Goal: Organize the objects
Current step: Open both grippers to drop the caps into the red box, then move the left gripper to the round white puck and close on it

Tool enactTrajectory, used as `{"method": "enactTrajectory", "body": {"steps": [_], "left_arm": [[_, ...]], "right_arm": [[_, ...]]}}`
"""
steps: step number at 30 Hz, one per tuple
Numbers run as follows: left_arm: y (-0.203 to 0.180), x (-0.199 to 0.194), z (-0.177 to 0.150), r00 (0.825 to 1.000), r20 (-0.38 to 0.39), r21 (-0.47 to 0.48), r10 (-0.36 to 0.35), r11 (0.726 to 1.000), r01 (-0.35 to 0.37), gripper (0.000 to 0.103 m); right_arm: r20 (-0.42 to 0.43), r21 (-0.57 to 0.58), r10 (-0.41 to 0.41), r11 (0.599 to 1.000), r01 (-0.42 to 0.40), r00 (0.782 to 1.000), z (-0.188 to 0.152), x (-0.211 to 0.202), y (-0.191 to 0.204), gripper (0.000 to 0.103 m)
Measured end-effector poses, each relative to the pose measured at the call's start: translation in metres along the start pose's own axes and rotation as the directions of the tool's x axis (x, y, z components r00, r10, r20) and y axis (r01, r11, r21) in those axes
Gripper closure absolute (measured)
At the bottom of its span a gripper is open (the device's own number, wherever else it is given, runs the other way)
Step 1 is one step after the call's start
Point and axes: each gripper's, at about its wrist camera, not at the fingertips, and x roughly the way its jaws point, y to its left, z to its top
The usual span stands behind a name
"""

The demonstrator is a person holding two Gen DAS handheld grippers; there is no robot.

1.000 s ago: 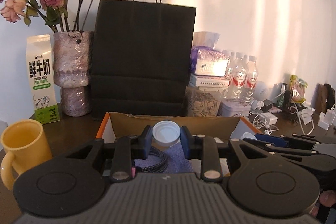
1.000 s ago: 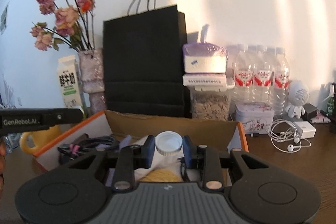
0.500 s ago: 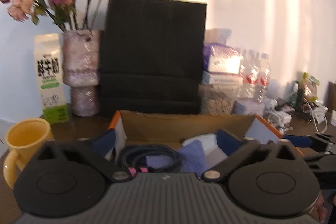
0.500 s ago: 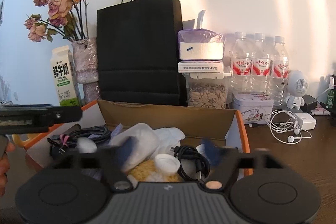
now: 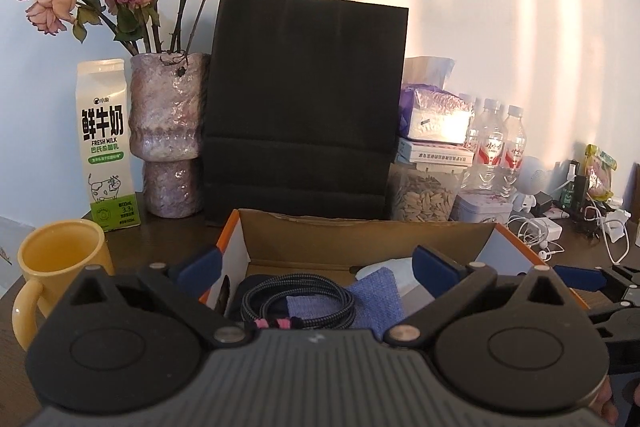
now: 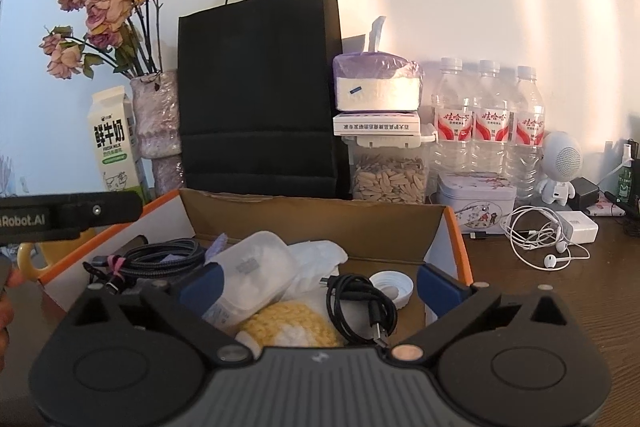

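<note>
An open cardboard box (image 6: 316, 223) with orange-edged flaps sits on the dark wooden table; it also shows in the left wrist view (image 5: 360, 239). In it lie a white cap (image 6: 391, 286), a black cable (image 6: 360, 307), a clear plastic container (image 6: 256, 275), a yellow knitted item (image 6: 292, 327), white tissue (image 6: 316, 259) and a braided cable (image 5: 298, 301) beside a blue cloth (image 5: 378, 301). My right gripper (image 6: 318, 281) is open and empty above the box. My left gripper (image 5: 318, 263) is open and empty over the box's left half.
Behind the box stand a black paper bag (image 5: 304, 107), a vase of dried roses (image 5: 166, 135), a milk carton (image 5: 107, 143), a seed jar (image 6: 387, 173) under stacked boxes, water bottles (image 6: 488, 123) and a tin (image 6: 474, 201). A yellow mug (image 5: 56, 267) sits left. Earphones (image 6: 536, 239) lie right.
Both grippers opened. The white cap held by the right gripper dropped into the box. The cap held by the left gripper is gone from between its fingers.
</note>
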Motion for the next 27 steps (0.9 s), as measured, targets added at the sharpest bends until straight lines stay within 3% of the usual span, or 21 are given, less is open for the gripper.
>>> {"method": "enactTrajectory", "body": {"steps": [10, 27], "left_arm": [[-0.001, -0.032, -0.003, 1.0, 0.009, 0.001, -0.022, 1.0, 0.022, 0.0], [0.019, -0.103, -0.048, 0.991, -0.132, 0.01, -0.015, 1.0, 0.016, 0.0]], "right_arm": [[0.031, -0.029, 0.01, 1.0, -0.009, 0.999, -0.002, -0.021, 0.016, 0.0], [-0.028, -0.053, 0.045, 0.998, -0.046, 0.999, -0.044, -0.09, 0.042, 0.0]]}}
